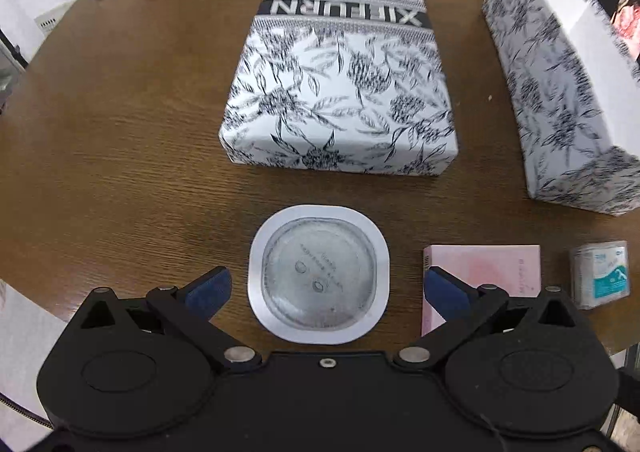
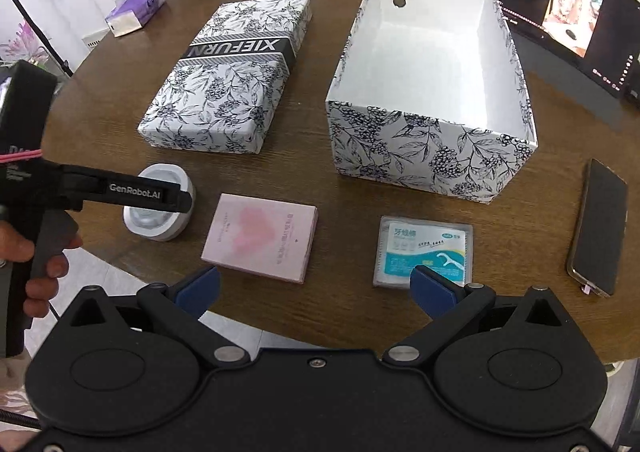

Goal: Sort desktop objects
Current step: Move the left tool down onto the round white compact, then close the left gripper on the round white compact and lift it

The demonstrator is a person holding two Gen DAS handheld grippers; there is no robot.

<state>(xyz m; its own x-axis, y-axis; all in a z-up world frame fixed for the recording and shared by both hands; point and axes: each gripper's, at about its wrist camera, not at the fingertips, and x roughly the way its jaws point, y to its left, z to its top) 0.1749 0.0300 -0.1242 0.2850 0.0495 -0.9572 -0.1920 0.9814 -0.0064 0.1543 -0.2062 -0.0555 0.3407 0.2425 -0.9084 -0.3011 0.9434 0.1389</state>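
Cup (image 1: 318, 274) at near table (image 1: 120, 172) edge, dead centre between left gripper (image 1: 326, 288) fingers, slightly ahead of the tips. Rounded-square rim, foil top, no real long axis, so approach angle not critical. Left jaws spread wide, wider than the cup, nothing grasped. Seen from right wrist view: left gripper (image 2: 176, 200) directly over cup (image 2: 160, 208), hand (image 2: 36, 268) on trigger. Judged: left side clearly nearer to the cup, next move likely straight down and clamp.

Right gripper (image 2: 316, 288) also released, empty, hovering at near edge over the gap between pink box (image 2: 260, 238) and floss pack (image 2: 426, 252). Right fingertip overlapping near edge of floss pack in view; contact cannot be told. Pink box lying flat, long axis running near-to-far, slightly tilted; right of the cup, left of the floss pack.

Open bin (image 2: 432, 100) far right, empty inside, well apart from the cup. Lid (image 2: 228, 76) flat on table, far of the cup, left of bin. Phone (image 2: 598, 228) far right edge, beside bin. Judged: sorting not started, all three small items on table, bin the probable target. Risk: cup near table edge, could be nudged off.
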